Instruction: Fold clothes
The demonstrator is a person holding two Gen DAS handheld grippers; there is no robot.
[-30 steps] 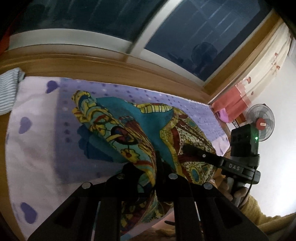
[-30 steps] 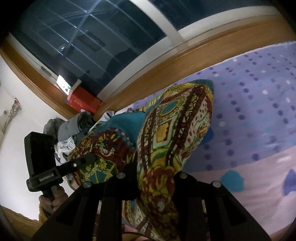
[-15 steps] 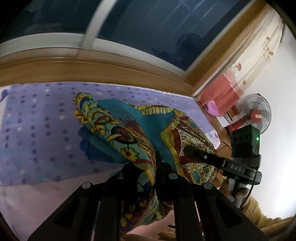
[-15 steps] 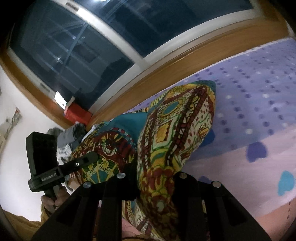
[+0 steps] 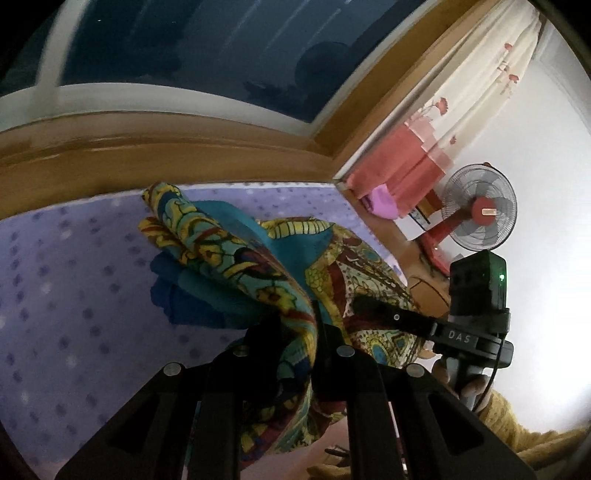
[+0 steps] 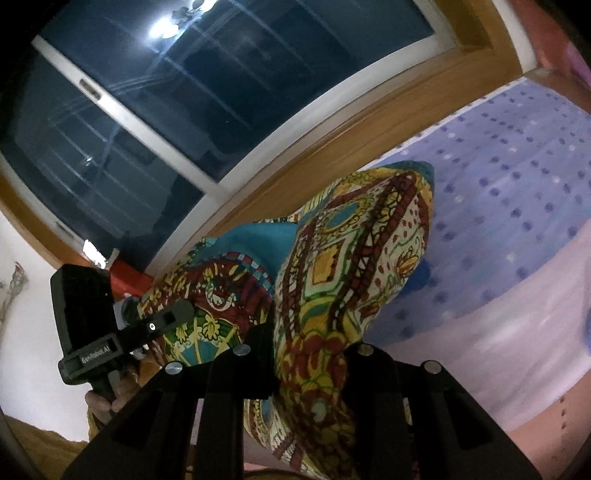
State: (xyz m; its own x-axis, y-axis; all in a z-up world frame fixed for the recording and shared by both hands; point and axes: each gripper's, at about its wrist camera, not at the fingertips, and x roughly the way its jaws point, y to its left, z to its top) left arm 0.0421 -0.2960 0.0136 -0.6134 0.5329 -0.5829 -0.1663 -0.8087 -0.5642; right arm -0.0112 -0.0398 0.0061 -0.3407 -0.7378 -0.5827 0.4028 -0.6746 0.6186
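Dim indoor light, night outside. Window (image 6: 155,110) glass above and ahead of the right hand-held gripper (image 6: 306,350) is dark; a ceiling lamp reflection (image 6: 166,24) glares at its top. White wall (image 5: 546,184) to the right of the left hand-held gripper (image 5: 314,332) is blown out. Soft shadow on the bed sheet (image 5: 74,288) beneath the patterned cloth (image 5: 229,251). Motion blur smears window frame and sheet dots. Strong fisheye bending, black corners.
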